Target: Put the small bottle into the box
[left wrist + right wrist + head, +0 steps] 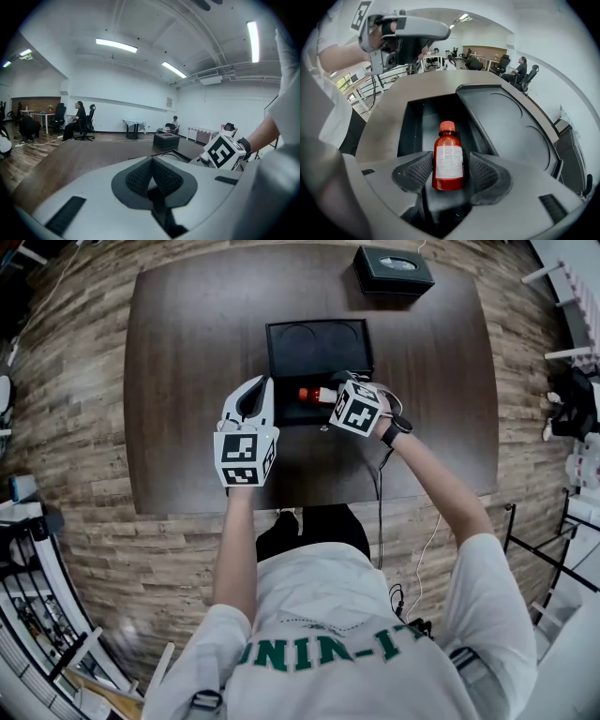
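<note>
The white left gripper [253, 395], jaws together and empty, was held over the dark wooden worktop [187, 334] beside the black rectangular box [281, 338]. The small red plastic bottle [448, 157] lay in the box's trough, between the parted jaws of the right gripper [449, 165]. Risk: a pad snagging on withdrawal could drag the bottle out.

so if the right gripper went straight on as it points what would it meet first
The small bottle between its open jaws, cap pointing away; beyond it probably an inner wall of the box, depth unclear.
</note>
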Motion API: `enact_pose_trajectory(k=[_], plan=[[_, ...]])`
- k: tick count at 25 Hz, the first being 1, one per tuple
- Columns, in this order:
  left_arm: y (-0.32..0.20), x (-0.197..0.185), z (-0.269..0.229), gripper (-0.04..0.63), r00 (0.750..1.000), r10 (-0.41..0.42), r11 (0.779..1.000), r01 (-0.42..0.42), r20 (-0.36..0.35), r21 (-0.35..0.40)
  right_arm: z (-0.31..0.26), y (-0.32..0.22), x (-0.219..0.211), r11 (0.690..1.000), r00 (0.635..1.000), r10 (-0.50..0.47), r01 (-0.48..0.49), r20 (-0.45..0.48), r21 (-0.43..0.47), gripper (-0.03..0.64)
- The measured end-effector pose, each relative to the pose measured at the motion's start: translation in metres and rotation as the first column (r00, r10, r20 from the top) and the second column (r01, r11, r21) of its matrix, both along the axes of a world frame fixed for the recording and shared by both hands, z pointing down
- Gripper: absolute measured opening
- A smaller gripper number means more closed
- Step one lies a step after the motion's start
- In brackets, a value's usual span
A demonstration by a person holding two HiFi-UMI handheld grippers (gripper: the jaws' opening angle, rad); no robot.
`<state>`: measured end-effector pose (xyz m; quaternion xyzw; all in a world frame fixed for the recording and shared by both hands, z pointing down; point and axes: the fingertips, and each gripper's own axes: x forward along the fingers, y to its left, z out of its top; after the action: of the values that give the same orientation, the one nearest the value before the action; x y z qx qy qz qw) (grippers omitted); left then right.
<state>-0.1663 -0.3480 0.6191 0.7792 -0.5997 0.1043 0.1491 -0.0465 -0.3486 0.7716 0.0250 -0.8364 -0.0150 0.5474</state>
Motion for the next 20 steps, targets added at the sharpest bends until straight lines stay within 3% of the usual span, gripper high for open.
enact_pose_trajectory(k=[12,20], plan=[[0.004,0.006,-0.018,0.012,1.000,0.002,1.000,-0.002,0.002,-0.017,-0.052,0.006,0.020,0.995,0.991,0.098,-0.097,0.090,-0.024,0.265],[-0.006,0.011,-0.056,0.012,1.000,0.014,1.000,-0.014,0.024,0.011,-0.123,-0.022,0.041,0.966,0.940,0.248,-0.259,0.234,0.017,0.264]])
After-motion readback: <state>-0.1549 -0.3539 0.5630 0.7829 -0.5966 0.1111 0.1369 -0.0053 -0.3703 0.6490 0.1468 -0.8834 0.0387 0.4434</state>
